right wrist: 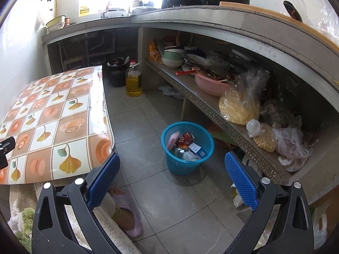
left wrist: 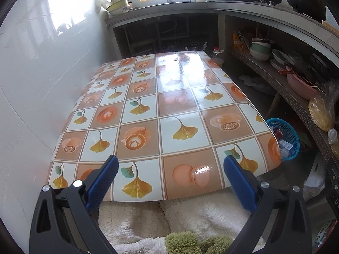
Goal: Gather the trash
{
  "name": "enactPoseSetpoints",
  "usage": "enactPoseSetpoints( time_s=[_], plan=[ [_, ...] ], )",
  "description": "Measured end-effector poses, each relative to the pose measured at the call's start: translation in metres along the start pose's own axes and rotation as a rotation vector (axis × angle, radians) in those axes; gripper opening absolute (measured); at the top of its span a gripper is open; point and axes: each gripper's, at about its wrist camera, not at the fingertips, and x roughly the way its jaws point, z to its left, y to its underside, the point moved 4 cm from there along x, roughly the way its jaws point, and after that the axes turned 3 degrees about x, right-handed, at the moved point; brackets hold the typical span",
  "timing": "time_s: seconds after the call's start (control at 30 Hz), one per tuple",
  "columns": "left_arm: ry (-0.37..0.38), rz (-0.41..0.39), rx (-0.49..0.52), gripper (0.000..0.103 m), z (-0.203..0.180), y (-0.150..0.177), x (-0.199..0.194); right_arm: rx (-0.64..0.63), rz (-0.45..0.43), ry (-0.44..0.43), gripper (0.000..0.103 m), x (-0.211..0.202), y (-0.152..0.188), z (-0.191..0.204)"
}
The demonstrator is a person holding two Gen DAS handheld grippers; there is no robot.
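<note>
Both jaws are spread wide and grip nothing: the left hand-held gripper (left wrist: 170, 165) hovers over the table (left wrist: 148, 110) at lower centre, the right hand-held gripper (right wrist: 172, 163) above the floor. The blue basket (right wrist: 187, 146), centre frame, contains the trash (right wrist: 184, 144).

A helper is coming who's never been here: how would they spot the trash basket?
Find the table with the patterned cloth. On the grey floor between it and the metal shelf stands a blue mesh basket, the only blue container, already holding cans and wrappers.
</note>
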Motion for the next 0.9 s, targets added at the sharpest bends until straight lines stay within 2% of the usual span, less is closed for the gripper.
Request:
enactPoseSetpoints(
  time_s=[0.9],
  plan=[
    [0.010,0.007,0.021,0.097,-0.0018,0.0028,0.0027,0.006,-0.010,0.004,0.095,-0.0001,-0.0015,-0.0016]
  ],
)
